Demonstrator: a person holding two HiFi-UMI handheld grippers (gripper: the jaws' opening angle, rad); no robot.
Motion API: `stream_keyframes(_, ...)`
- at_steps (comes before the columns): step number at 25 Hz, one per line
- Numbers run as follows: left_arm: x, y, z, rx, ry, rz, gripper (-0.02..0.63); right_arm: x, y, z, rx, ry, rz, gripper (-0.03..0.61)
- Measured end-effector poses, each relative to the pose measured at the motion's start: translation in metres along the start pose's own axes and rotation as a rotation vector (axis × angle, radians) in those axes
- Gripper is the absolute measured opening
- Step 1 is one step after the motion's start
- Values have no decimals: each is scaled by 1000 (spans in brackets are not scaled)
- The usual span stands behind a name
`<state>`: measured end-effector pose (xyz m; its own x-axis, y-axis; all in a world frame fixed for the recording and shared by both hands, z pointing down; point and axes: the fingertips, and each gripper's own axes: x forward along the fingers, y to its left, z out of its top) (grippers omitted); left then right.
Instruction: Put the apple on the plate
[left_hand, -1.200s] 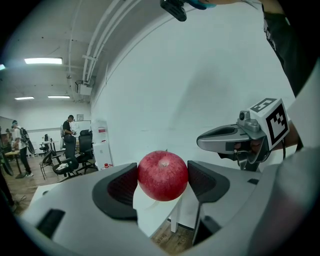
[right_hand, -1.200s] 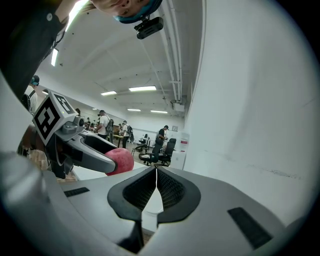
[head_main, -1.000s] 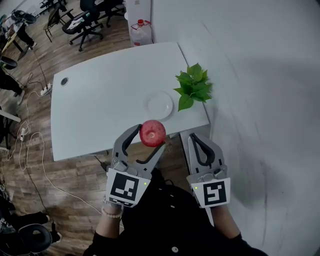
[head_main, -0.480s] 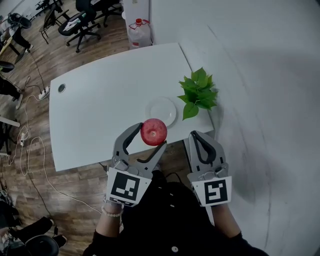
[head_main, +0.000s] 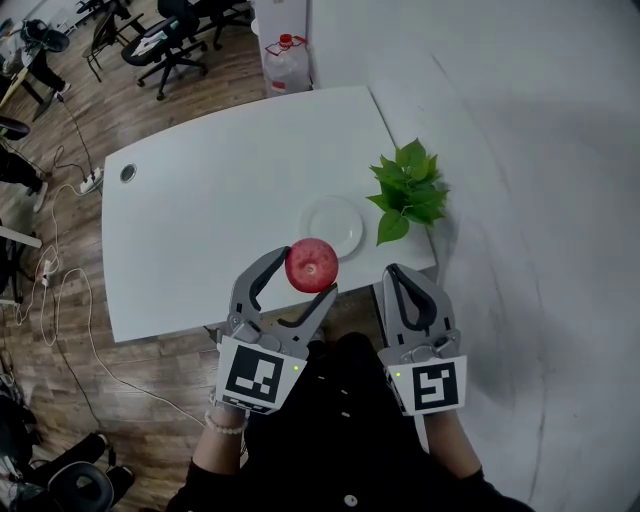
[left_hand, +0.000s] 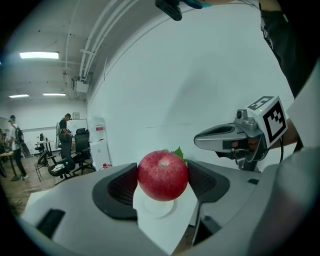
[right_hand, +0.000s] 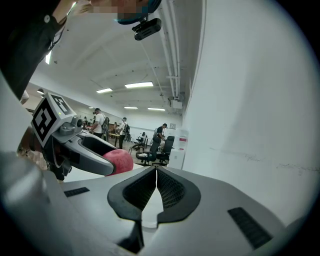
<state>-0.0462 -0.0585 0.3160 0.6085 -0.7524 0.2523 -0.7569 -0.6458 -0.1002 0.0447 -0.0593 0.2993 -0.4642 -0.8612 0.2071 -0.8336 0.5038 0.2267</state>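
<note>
Apple (left_hand: 162, 176) clamped in left gripper (head_main: 301, 276) partly hides plate (left_hand: 156, 209).

You've got a white table (head_main: 200, 235) w/ a leafy green plant (head_main: 410, 192) at its rt edge, a cable grommet (head_main: 128, 172) far left; water jug (head_main: 290, 65) & office chairs (head_main: 185, 40) beyond.

left claw (head_main: 305, 274) clamping apple (head_main: 312, 264), right claw (head_main: 399, 275) closed
</note>
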Motion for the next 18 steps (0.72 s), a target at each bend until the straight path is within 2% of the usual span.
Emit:
stream_keyframes(5, -2, 3, -2, -22, 8, 12, 327, 1, 0, 0, 4, 2, -1, 43)
stream_keyframes(11, 3, 6, -1, -9, 15, 9, 327, 5, -3, 0, 4, 8, 11, 43)
stream_keyframes(13, 7, 8, -1, 25, 2, 4, 327, 8, -4, -1, 3, 7, 19, 43)
stream_keyframes(16, 10, 13, 3, 5, 9, 22, 327, 15, -6, 1, -2, 11, 37, 43)
stream_keyframes(18, 12, 15, 4, 20, 7, 21, 327, 20, -8, 4, -10, 7, 50, 43)
